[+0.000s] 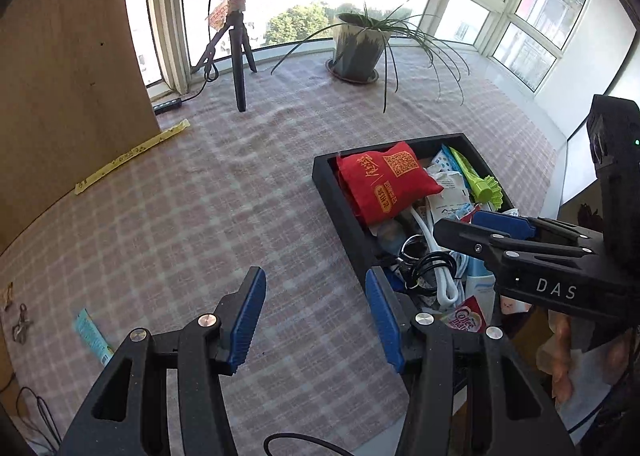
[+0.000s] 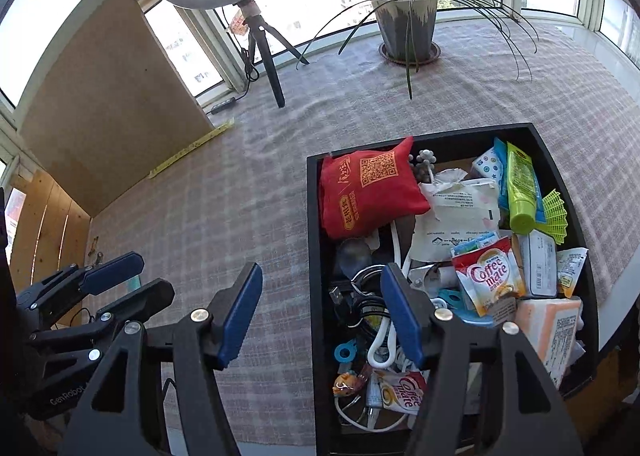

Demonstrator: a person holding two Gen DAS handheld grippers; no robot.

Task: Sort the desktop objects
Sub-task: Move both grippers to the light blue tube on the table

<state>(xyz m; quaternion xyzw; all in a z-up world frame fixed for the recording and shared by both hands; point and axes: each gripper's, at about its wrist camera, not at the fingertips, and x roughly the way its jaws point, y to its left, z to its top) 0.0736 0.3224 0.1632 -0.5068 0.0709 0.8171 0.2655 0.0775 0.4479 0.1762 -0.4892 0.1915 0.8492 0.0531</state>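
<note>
A black tray (image 2: pixel 313 216) on the checked cloth is packed with several items: a red pouch (image 2: pixel 364 188), a green tube (image 2: pixel 520 188), a Coffee mate sachet (image 2: pixel 488 276), white and black cables (image 2: pixel 380 340). My right gripper (image 2: pixel 320 296) hovers open above the tray's left wall, nothing between its pads. My left gripper (image 1: pixel 316 296) stands open over bare cloth just left of the tray (image 1: pixel 324 176), also holding nothing. The red pouch (image 1: pixel 384 184) lies at the tray's far end. A yellow strip (image 1: pixel 132 154) and a teal packet (image 1: pixel 90 330) lie loose on the cloth.
A potted plant (image 1: pixel 356 44) and a ring light on a tripod (image 1: pixel 238 56) stand at the back by the windows. A wooden board (image 1: pixel 68 76) leans at the left. Keys (image 1: pixel 20 324) lie near the cloth's left edge. A power strip (image 1: pixel 168 105) sits behind the board.
</note>
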